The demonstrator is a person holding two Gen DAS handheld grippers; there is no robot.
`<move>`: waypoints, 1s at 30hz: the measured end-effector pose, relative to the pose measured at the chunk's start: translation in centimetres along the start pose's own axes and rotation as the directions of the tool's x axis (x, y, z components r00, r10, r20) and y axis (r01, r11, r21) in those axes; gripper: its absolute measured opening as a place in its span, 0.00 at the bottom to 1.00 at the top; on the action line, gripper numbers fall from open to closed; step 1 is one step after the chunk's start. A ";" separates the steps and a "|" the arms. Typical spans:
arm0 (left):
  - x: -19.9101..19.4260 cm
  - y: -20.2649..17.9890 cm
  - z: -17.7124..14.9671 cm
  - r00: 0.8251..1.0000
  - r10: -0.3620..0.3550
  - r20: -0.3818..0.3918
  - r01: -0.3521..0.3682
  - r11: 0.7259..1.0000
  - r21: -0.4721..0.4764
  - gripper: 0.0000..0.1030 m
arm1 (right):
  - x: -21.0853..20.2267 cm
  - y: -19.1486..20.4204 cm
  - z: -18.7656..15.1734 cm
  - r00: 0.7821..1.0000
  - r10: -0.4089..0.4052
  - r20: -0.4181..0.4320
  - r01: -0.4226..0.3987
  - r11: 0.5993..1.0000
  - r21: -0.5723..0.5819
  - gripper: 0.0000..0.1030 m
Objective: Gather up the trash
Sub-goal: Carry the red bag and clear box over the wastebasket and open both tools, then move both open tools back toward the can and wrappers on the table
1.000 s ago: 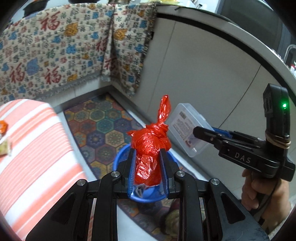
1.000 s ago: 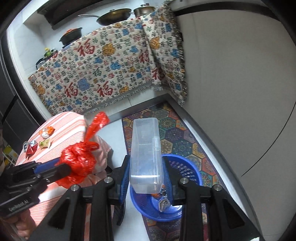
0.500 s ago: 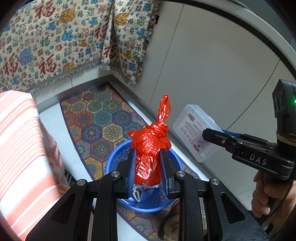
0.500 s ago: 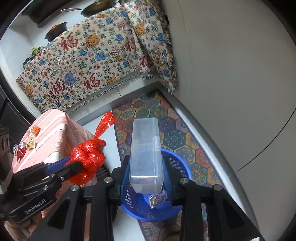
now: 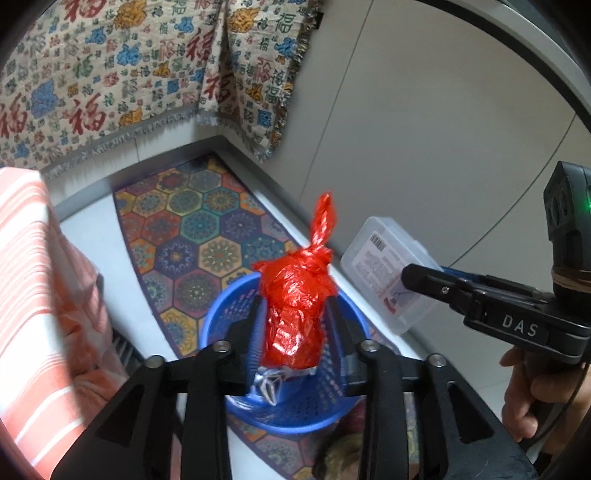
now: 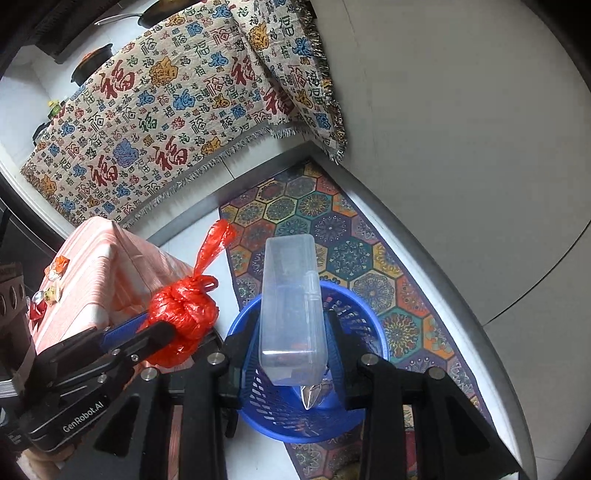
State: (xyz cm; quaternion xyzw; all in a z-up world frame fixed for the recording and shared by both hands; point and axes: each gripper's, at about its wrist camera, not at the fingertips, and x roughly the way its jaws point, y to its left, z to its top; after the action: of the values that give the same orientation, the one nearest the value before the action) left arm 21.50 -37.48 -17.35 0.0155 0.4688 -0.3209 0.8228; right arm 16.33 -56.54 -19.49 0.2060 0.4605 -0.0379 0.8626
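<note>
Home kitchen. A pan (image 6: 162,9) and a dark lidded pot (image 6: 92,62) sit up on a raised worktop (image 6: 22,96) at the far side. The worktop front is hung with a cream cloth (image 6: 177,107) printed with red characters and blue and gold motifs, fringed along its lower edge. Plain pale cabinet panels (image 6: 461,155) run along the right with a dark seam line. On the light floor (image 5: 99,236) lies a runner mat (image 6: 332,229) of coloured hexagon patterns. A blue plastic basket (image 6: 369,325) stands on the mat. A striped pink cloth (image 6: 107,266) covers a boxy low surface nearby.
</note>
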 end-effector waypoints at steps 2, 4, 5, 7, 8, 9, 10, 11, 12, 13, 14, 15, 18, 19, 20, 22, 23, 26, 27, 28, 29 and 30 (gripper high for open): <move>0.2 0.0 0.1 1.000 0.001 0.001 -0.001 1.000 -0.003 0.53 | 0.0 -0.2 0.0 1.000 -0.002 0.004 0.002 1.000 0.010 0.52; 0.2 0.0 0.2 1.000 0.004 0.013 -0.004 1.000 -0.002 0.60 | -0.4 -0.3 0.1 1.000 0.001 0.018 -0.001 1.000 0.015 0.52; 0.2 0.0 0.3 1.000 0.005 0.013 -0.005 1.000 -0.005 0.61 | -0.5 -0.3 0.2 1.000 0.001 0.022 -0.001 1.000 0.013 0.52; -0.2 0.1 0.3 1.000 0.003 0.015 -0.003 1.000 -0.010 0.64 | -1.1 -0.3 0.3 0.999 -0.006 0.041 0.005 1.000 0.012 0.52; -0.5 0.2 0.3 1.000 0.008 0.020 -0.008 1.000 -0.011 0.65 | -1.3 -0.3 0.4 0.999 -0.007 0.048 0.007 1.000 0.011 0.52; -0.9 0.2 0.3 1.000 0.014 0.027 -0.014 1.000 -0.009 0.68 | -1.6 -0.2 0.4 0.998 -0.011 0.057 0.011 1.000 0.008 0.52; -1.5 0.2 0.3 0.999 0.019 0.036 -0.019 1.000 -0.005 0.69 | -2.1 0.1 0.5 0.997 -0.023 0.076 0.024 1.000 -0.005 0.52; -2.2 0.2 0.3 0.999 0.021 0.048 -0.021 1.000 -0.001 0.70 | -2.5 0.5 0.6 0.995 -0.031 0.094 0.033 0.999 -0.021 0.52; -3.0 0.3 0.2 0.998 0.022 0.058 -0.022 1.000 0.000 0.71 | -2.9 0.8 0.7 0.994 -0.034 0.107 0.038 0.999 -0.033 0.52; -3.6 0.4 0.1 0.998 0.026 0.065 -0.026 1.000 -0.003 0.73 | -3.4 1.2 0.8 0.991 -0.037 0.129 0.044 0.998 -0.048 0.52; -4.5 0.6 0.0 0.997 0.030 0.074 -0.030 1.000 -0.004 0.73 | -3.9 1.7 0.9 0.988 -0.040 0.151 0.051 0.997 -0.064 0.52; -5.5 0.9 -0.2 0.996 0.035 0.082 -0.035 0.999 -0.002 0.74 | -4.4 2.1 1.0 0.985 -0.042 0.166 0.055 0.996 -0.075 0.52; -8.2 2.1 -1.0 0.992 0.071 0.102 -0.071 0.997 -0.007 0.75 | -5.7 3.9 1.2 0.977 -0.033 0.212 0.057 0.992 -0.109 0.52; -9.0 2.6 -1.4 0.991 0.082 0.106 -0.081 0.997 -0.011 0.76 | -6.3 4.9 1.1 0.973 -0.028 0.230 0.060 0.989 -0.133 0.52; -10.1 3.3 -2.0 0.989 0.099 0.111 -0.098 0.995 -0.017 0.76 | -6.6 5.8 1.0 0.971 -0.023 0.239 0.060 0.987 -0.150 0.52; -12.0 4.8 -3.2 0.984 0.133 0.121 -0.131 0.991 -0.030 0.77 | -7.4 8.2 0.5 0.965 -0.001 0.262 0.055 0.979 -0.197 0.52; -13.0 5.9 -3.9 0.979 0.160 0.126 -0.156 0.987 -0.040 0.78 | -7.7 9.2 0.3 0.963 0.011 0.270 0.050 0.975 -0.218 0.52; -15.6 9.2 -6.2 0.962 0.243 0.126 -0.234 0.969 -0.079 0.79 | -8.6 13.6 -0.8 0.955 0.058 0.292 0.037 0.950 -0.309 0.53; -16.4 10.7 -7.1 0.952 0.280 0.121 -0.269 0.958 -0.097 0.79 | -8.6 15.4 -1.3 0.953 0.080 0.293 0.028 0.937 -0.348 0.54; -17.2 12.1 -8.0 0.944 0.310 0.115 -0.298 0.948 -0.114 0.79 | -8.6 16.5 -1.7 0.952 0.093 0.291 0.022 0.929 -0.370 0.55; -17.6 13.3 -8.7 0.937 0.333 0.109 -0.318 0.939 -0.129 0.79 | -8.5 18.3 -2.3 0.952 0.115 0.282 0.009 0.915 -0.403 0.55; -18.2 14.7 -9.5 0.930 0.354 0.104 -0.337 0.930 -0.146 0.79 | -8.2 19.6 -2.8 0.953 0.133 0.271 -0.005 0.905 -0.425 0.55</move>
State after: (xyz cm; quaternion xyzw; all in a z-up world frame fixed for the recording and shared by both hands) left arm 15.76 -13.35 -12.48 0.0253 0.4241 -0.1410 0.8942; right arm 14.43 -38.61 -7.90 0.0240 0.3168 0.0626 0.9461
